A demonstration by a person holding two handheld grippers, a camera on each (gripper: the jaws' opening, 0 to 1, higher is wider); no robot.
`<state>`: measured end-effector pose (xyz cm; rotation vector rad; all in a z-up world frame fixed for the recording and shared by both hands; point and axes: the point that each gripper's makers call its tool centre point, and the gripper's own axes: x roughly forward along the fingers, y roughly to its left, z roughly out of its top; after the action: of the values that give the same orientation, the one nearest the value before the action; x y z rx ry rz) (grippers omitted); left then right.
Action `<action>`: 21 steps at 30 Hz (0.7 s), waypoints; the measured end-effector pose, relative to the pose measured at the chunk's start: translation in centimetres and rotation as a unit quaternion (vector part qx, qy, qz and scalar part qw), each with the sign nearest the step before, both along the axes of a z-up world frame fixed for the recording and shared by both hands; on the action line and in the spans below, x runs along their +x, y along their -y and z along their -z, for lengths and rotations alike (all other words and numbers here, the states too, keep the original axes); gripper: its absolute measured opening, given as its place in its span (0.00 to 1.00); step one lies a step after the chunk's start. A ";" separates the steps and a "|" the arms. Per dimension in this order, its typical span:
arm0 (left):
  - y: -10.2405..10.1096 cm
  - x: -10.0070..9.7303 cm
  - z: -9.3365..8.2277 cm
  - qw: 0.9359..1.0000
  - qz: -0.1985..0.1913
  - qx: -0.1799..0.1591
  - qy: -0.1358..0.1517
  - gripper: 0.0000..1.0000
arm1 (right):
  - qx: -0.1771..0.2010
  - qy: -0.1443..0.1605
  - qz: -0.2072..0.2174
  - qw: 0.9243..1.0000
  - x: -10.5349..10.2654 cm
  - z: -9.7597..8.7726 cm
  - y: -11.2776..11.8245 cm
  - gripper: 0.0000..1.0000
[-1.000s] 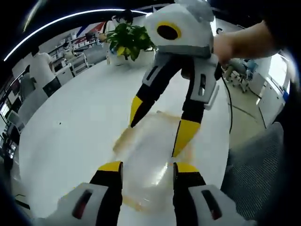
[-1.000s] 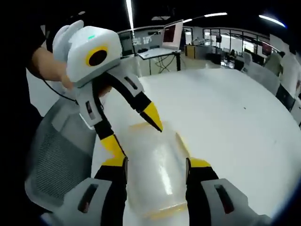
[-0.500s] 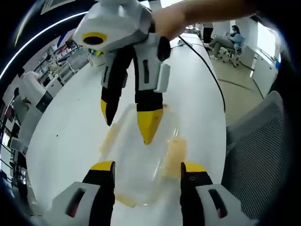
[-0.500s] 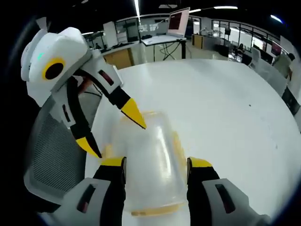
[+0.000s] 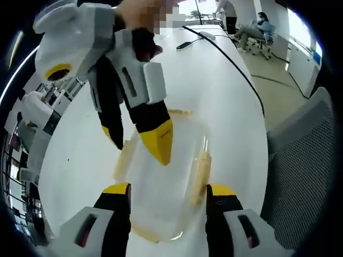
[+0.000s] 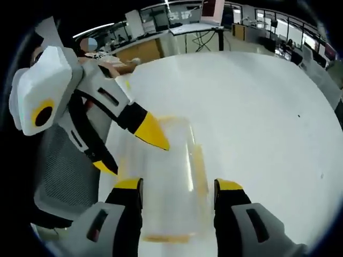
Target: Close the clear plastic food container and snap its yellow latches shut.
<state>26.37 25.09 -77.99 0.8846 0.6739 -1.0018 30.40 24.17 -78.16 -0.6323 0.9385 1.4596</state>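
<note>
Since a second ago both cameras have swung in over the container, and each hand-held gripper now reaches further across the other's view, with the plant gone from the left gripper view.

I'm looking at the white worktop (image 5: 225, 80) first, broad and round-edged, carrying everything; in the right gripper view the worktop (image 6: 257, 112) runs off toward desks in the background. A grey mesh chair (image 5: 300, 176) sits at its edge, and I see the chair (image 6: 69, 171) behind the other tool too.

On the worktop lies the clear plastic food container (image 5: 161, 182), lid on as far as I can tell, lined up between my own jaws. In the right gripper view the container (image 6: 166, 182) is blurred but sits the same way, just ahead of the jaws.

My right hand-held gripper (image 5: 138, 143) comes in from the top of the left gripper view, jaws apart, holding nothing, one yellow tip over the lid and the other at the container's side. My left hand-held gripper (image 6: 134, 152) mirrors that in the right gripper view: jaws spread, empty, one tip over the lid. Whether the tips touch the plastic, I can't tell.

Yellow latches (image 5: 199, 174) show along the container's long sides; a latch (image 6: 198, 168) shows here too. Snapped or loose, I can't tell.
</note>
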 end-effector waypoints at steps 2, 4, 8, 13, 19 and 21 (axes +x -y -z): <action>0.1 -0.1 0.1 1.000 0.002 0.000 -0.002 0.51 | 0.001 -0.009 -0.002 1.000 -0.1 -0.1 -0.1 0.50; 0.0 -0.1 0.2 1.000 0.006 0.006 0.000 0.51 | -0.003 -0.022 -0.011 1.000 -0.2 0.0 -0.1 0.48; -0.1 -0.2 0.4 1.000 0.016 0.018 0.008 0.50 | -0.011 -0.038 -0.029 0.999 -0.3 0.2 -0.3 0.48; -0.1 0.0 0.6 0.999 0.024 0.033 0.021 0.49 | -0.037 -0.044 -0.050 0.997 -0.5 0.3 -0.3 0.46; -0.1 0.0 0.5 0.999 0.019 0.036 0.020 0.48 | -0.057 -0.048 -0.061 0.995 -0.4 0.5 -0.2 0.44; -0.1 0.1 0.5 0.999 0.018 0.038 0.019 0.48 | -0.058 -0.050 -0.063 0.995 -0.4 0.4 -0.2 0.41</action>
<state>26.42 25.21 -78.51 0.9826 0.6682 -0.9939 30.04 24.34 -78.53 -0.7204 1.0842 1.5688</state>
